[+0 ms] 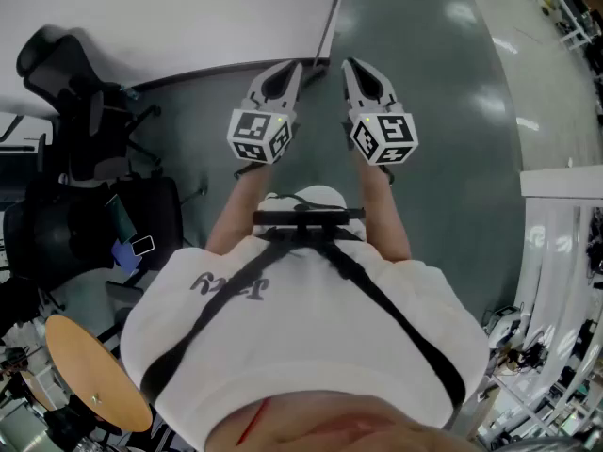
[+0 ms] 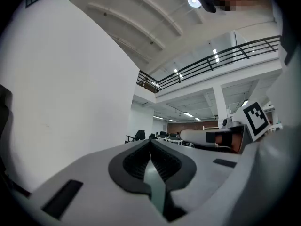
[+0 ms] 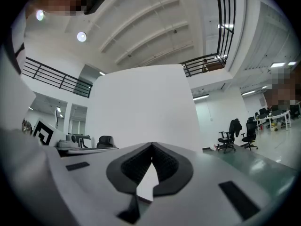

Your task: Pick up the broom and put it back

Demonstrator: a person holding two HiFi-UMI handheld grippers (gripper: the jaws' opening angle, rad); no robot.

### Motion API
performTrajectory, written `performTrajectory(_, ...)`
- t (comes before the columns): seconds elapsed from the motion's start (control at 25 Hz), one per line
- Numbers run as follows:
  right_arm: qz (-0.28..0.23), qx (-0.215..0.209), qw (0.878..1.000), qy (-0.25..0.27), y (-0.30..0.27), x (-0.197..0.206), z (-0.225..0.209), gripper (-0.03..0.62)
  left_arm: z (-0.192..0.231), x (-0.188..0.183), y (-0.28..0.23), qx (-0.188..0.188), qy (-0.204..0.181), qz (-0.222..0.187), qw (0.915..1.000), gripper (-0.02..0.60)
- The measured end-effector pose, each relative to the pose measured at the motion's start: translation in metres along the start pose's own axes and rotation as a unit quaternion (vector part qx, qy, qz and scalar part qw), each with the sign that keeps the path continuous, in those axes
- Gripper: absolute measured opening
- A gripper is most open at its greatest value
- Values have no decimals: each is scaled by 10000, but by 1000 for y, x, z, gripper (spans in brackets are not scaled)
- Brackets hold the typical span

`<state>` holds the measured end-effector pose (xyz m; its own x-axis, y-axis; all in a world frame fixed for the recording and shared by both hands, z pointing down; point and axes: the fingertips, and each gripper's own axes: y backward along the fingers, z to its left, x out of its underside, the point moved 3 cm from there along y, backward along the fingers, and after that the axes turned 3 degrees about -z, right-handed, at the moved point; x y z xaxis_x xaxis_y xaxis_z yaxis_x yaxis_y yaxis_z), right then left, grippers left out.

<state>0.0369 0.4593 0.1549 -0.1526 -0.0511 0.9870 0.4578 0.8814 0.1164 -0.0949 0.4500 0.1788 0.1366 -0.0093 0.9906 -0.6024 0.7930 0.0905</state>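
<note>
Left tongs and right tongs: pressed together, empty, facing the white partition. A thin rod at the partition's edge is possibly the broom. Pickup and return both appear outstanding.

The right gripper has its jaws together, with nothing between them, in front of a big white wall, and black chairs stand on the shiny floor at the right.
</note>
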Motion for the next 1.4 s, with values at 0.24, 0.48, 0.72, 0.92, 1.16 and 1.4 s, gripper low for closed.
performTrajectory(0.24, 66, -85, 9999, -104, 14, -1, -13, 6, -28, 3, -8, 34, 43, 1, 10000, 12)
performTrajectory(0.48, 86, -301, 9992, -233, 26, 2, -23, 6, -52, 13, -17, -18, 83, 51, 10000, 12)
performTrajectory(0.72, 57, -380, 9983, -443, 28, 11, -43, 6, -69, 28, -21, -143, 13, 185, 9997, 12)
performTrajectory(0.92, 119, -462, 9975, -525, 15, 21, -47, 6, -56, 31, -28, -317, 9, 203, 9993, 12)
performTrajectory(1.16, 148, -257, 9983, -499, -9, 36, -66, 6, -27, 40, -52, -345, 193, 85, 9992, 12)
performTrajectory(1.4, 256, -20, 9988, -420, -50, 43, -106, 6, 2, 44, -120, -59, 260, 52, 9996, 12)
